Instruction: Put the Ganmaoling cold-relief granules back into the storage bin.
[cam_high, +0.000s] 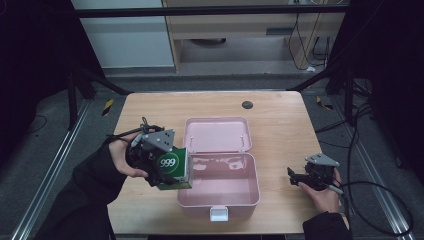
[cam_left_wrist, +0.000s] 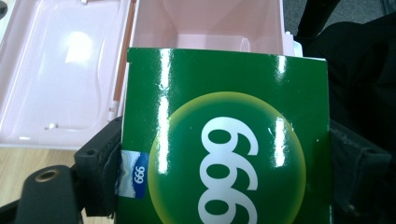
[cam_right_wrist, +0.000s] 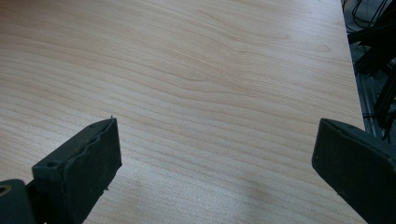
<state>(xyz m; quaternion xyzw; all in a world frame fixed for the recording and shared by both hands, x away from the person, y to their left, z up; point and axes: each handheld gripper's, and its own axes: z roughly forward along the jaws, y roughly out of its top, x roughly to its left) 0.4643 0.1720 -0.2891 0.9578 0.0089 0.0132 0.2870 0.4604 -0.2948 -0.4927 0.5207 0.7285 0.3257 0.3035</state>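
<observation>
**Ana:** High view first. What was cut off or hard to read?

**Ben:** One green box marked 999 was clamped in the left gripper, at about eight o'clock on the wooden table, just beside the left wall of the one pink case. The gripper's jaws were hidden behind the box and the hand. The case stood open, its lid lying flat toward twelve o'clock. The right gripper sat at four o'clock, well apart from the case, too small and dark to judge its jaws.

**Ana:** Left gripper view?

**Ben:** The green box was cut off at the bottom edge. Two black jaws pressed its sides at nine and three o'clock, the right one lost in shadow. The pink case lay beyond, toward twelve o'clock.

**Ana:** Right gripper view?

**Ben:** The right gripper stood wide apart, nothing between its two jaws, bare table beneath.
</observation>
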